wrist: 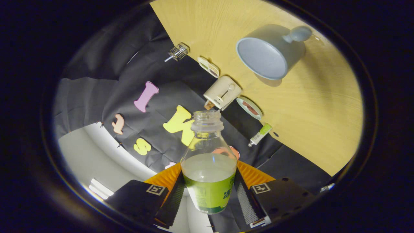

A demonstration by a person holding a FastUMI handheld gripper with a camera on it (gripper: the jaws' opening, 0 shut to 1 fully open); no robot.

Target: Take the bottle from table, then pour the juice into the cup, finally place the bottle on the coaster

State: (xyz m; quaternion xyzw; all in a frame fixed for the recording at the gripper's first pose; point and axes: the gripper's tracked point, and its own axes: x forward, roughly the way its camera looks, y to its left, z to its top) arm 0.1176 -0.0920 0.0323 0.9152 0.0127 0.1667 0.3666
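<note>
My gripper (208, 194) is shut on a clear plastic bottle (208, 168) with a green label, both fingers (173, 200) pressing on its lower body. The bottle has no cap and holds pale liquid up to about its shoulder. The whole view is rolled sharply, so the wooden table (307, 113) runs slanted beyond the bottle. A grey cup (266, 53) with a handle stands on that table, well beyond the bottle's mouth and off to the side, its opening turned towards me. No liquid leaves the bottle.
Along the table's back edge by the black cloth wall lie a white toaster (222, 92), two small plates (208, 67) (249, 107), a metal wire basket (178, 52) and a small green-and-white tube (259, 135).
</note>
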